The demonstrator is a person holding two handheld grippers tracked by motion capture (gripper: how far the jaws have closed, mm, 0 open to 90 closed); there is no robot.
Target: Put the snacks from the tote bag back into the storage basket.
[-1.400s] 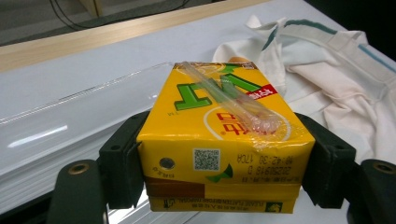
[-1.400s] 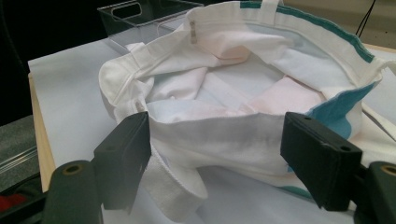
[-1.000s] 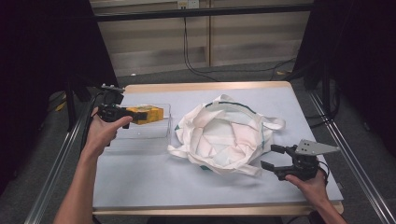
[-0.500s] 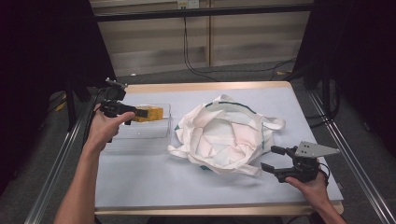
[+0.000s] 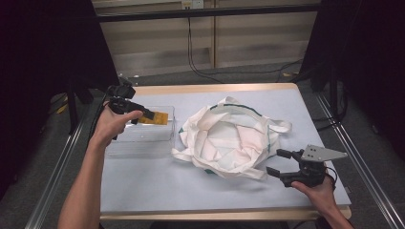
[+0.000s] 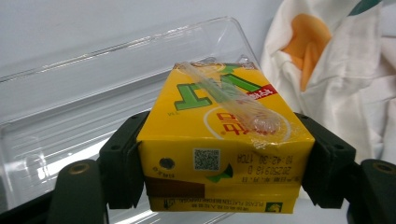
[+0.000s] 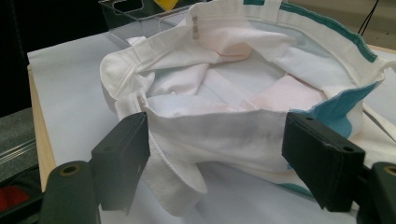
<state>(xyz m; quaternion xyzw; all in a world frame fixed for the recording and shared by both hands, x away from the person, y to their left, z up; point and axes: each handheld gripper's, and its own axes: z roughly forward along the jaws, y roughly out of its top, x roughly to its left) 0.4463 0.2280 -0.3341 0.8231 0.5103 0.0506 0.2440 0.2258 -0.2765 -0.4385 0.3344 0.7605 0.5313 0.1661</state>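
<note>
Near the table's left edge, left gripper (image 5: 143, 114) fingers clamp yellow juice carton (image 6: 219, 140) over clear tray (image 5: 143, 143); right gripper (image 5: 279, 162) fingers gape wide beside white tote bag (image 5: 229, 143).

— What stands around the table (image 5: 143, 191)?
— Dark room. A pale panelled wall (image 5: 248, 43) behind, with a black bar (image 5: 205, 12) across it.
— And the floor?
— Grey floor (image 5: 229, 76), black cables (image 5: 191, 52) trailing over it. Metal rails (image 5: 52, 191) run along both sides of the table.
</note>
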